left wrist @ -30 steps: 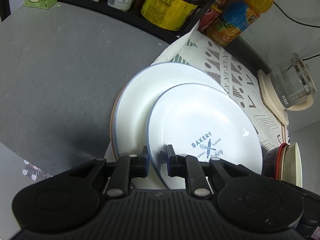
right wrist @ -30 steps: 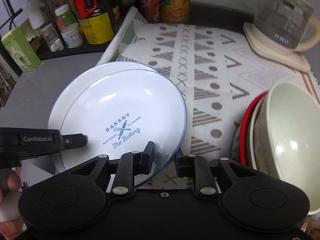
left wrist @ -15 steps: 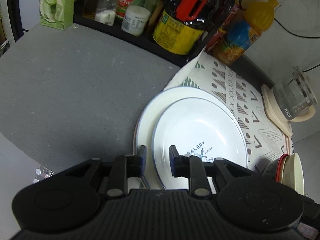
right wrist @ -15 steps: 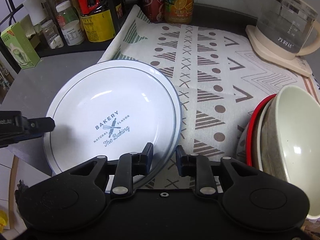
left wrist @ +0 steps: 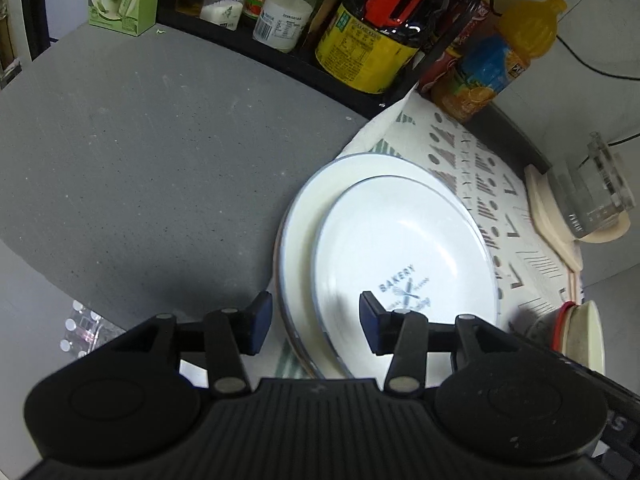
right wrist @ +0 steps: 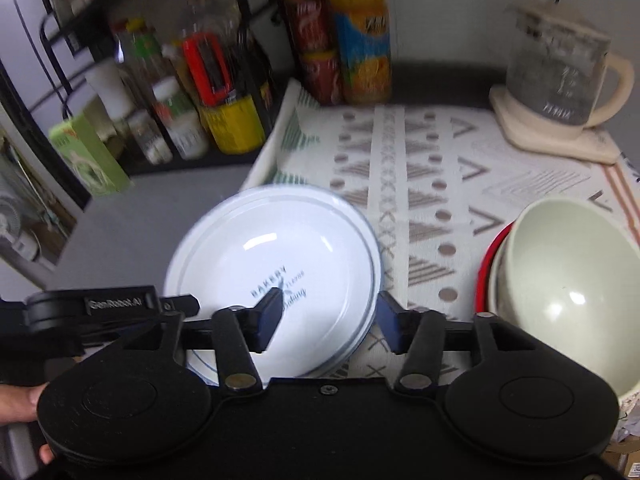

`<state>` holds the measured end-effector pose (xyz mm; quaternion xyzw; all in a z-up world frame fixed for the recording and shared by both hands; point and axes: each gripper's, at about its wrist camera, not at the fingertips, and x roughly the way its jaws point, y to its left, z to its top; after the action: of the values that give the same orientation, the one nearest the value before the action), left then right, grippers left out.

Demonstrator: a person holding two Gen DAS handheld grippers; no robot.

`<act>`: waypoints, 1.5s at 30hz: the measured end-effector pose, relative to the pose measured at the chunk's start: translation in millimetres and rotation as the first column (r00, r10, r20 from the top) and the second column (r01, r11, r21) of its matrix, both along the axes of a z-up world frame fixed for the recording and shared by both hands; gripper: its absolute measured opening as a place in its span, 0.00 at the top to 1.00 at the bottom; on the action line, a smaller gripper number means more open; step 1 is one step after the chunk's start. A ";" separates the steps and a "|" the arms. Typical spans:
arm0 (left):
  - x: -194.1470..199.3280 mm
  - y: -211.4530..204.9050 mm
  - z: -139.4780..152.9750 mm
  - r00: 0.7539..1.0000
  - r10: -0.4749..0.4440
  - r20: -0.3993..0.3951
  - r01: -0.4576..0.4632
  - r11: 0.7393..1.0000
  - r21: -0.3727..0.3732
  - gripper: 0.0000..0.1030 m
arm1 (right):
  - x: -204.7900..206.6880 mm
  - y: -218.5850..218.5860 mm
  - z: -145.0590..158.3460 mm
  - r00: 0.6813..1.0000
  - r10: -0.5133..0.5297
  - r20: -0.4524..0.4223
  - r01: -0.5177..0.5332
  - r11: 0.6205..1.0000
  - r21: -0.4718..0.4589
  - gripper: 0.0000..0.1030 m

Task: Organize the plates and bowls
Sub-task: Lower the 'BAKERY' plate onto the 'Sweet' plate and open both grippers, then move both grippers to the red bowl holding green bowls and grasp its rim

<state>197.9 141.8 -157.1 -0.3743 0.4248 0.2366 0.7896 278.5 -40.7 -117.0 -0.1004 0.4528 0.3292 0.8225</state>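
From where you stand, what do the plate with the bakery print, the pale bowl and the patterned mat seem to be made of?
The bakery plate looks like glazed ceramic, or possibly enamel: glossy white, sharp light glints, thin blue rim. The pale bowl seems glazed ceramic too, cream and shiny with a highlight inside. The patterned mat looks like matte woven cloth, with a curled edge and no shine.

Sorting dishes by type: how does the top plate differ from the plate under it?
The top plate is smaller and carries a blue BAKERY print; the lower plate is wider, and what shows of it is plain. The top plate sits off-centre, leaving a crescent of the lower plate bare on one side. Both are white, round and thinly blue-rimmed.
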 end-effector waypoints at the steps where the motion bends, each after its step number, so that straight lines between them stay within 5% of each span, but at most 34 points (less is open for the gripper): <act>1: -0.4 -0.9 3.6 1.000 0.000 0.002 0.000 1.000 0.005 0.56 | 0.0 -3.8 5.6 1.000 -0.010 0.012 0.009 1.000 0.016 0.39; 6: 3.1 -7.7 23.4 1.000 -0.028 0.012 0.028 0.999 0.031 0.49 | 4.3 -22.2 22.9 0.997 -0.059 0.050 0.055 0.997 0.061 0.18; 11: 10.3 -20.3 42.9 0.998 -0.056 0.026 0.055 0.997 0.056 0.19 | 10.5 -48.6 32.0 0.986 -0.151 0.062 0.146 0.985 0.091 0.05; 23: 41.2 -71.6 56.4 0.976 -0.188 0.106 0.189 0.982 0.006 0.17 | 22.5 -126.1 51.0 0.931 -0.352 0.095 0.340 0.932 0.123 0.00; 45: 104.3 -151.6 61.1 0.919 -0.371 0.133 0.375 0.927 -0.006 0.13 | 54.1 -197.6 15.9 0.869 -0.495 -0.003 0.490 0.859 0.149 0.00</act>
<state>302.2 -9.8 -96.0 -0.3131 0.4399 0.0503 0.8402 332.6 -238.2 -101.1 0.0728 0.4234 0.1385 0.8923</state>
